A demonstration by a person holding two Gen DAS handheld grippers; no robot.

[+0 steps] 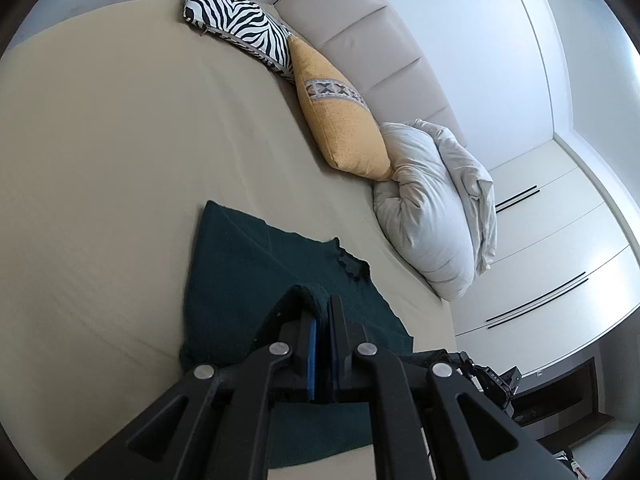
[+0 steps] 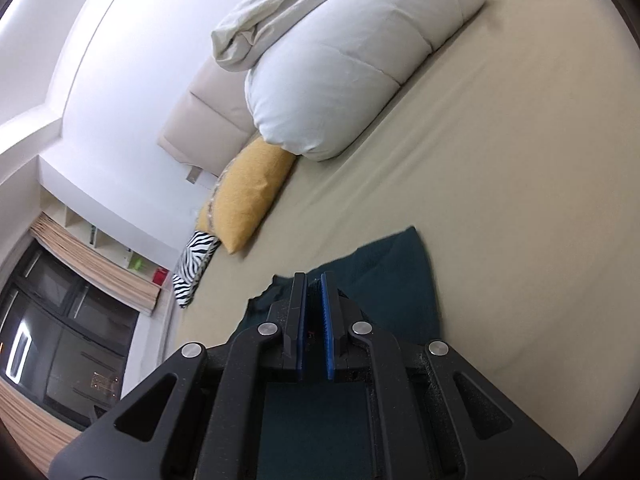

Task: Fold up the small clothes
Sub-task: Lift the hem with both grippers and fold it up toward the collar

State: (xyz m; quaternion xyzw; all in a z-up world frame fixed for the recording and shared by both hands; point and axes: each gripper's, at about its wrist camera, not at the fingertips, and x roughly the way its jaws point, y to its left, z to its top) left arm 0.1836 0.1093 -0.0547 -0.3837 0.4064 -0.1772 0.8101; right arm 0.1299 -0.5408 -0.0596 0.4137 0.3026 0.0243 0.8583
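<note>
My left gripper point(image 1: 322, 308) is clenched on a bunched edge of the dark green garment point(image 1: 256, 264), which lies on the bed point(image 1: 100, 160) near its side edge. My right gripper point(image 2: 313, 286) seems to pinch another edge of it, though the fabric between the pads is hard to see. Pillows point(image 1: 344, 128) line the headboard edge.

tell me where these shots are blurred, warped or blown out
Left wrist view: fisheye bends the bed edge and wardrobe lines; the green cloth has smeared edges; the far right rim is blown out. Right wrist view: same warping, dark corners, soft cloth edge, and a bright reflection in the dark window.
</note>
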